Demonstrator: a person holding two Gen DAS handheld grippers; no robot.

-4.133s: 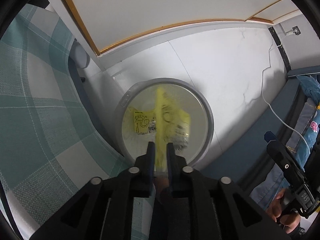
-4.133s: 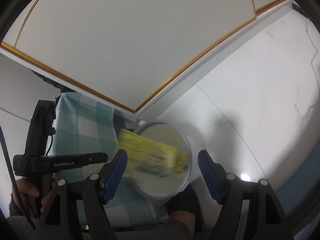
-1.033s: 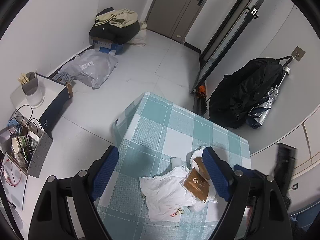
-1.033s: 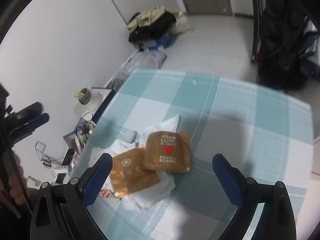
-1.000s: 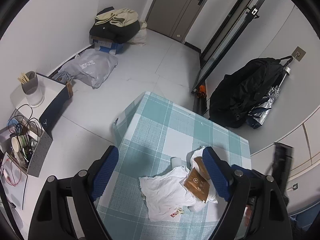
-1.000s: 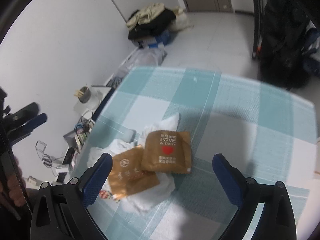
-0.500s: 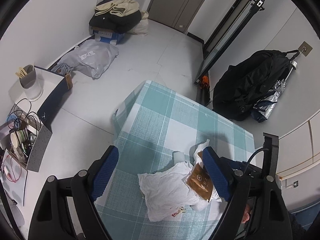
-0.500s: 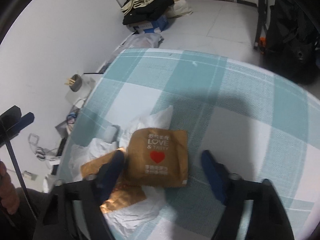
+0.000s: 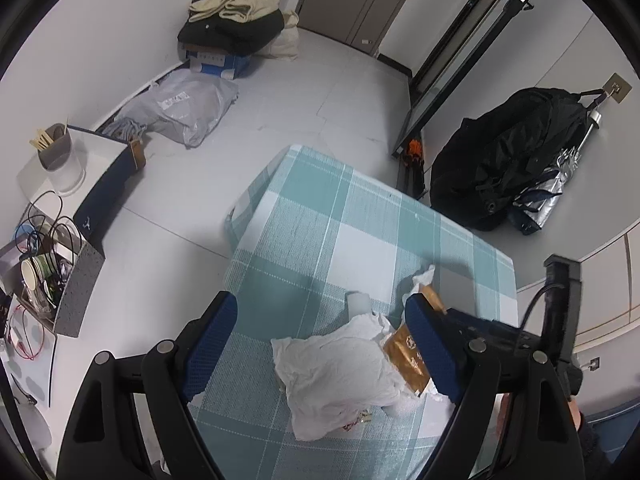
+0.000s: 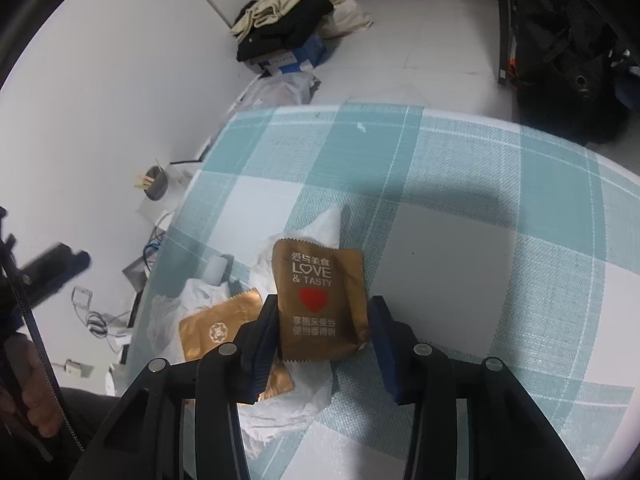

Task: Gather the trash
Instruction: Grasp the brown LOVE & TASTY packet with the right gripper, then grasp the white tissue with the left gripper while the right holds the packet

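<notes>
A gold "LOVE & TASTY" packet (image 10: 320,300) lies on crumpled white paper (image 10: 280,404) on the teal checked tablecloth (image 10: 460,184). My right gripper (image 10: 322,340) is low over the table, its fingers on either side of this packet's near end, partly closed; I cannot tell whether they touch it. A second gold packet (image 10: 216,328) lies to its left, also seen in the left wrist view (image 9: 408,356). A small white cup (image 9: 358,302) stands by the white paper (image 9: 336,372). My left gripper (image 9: 320,352) is open and empty, high above the pile.
A black bag (image 9: 508,168) hangs on the wall at the right. Clothes on a box (image 9: 232,28) and a grey sack (image 9: 180,108) lie on the floor. A side table with a pot and cables (image 9: 52,184) stands left of the table.
My right gripper has dropped toward the table and its fingers have narrowed around the LOVE & TASTY packet. My left gripper stays open above and has barely moved.
</notes>
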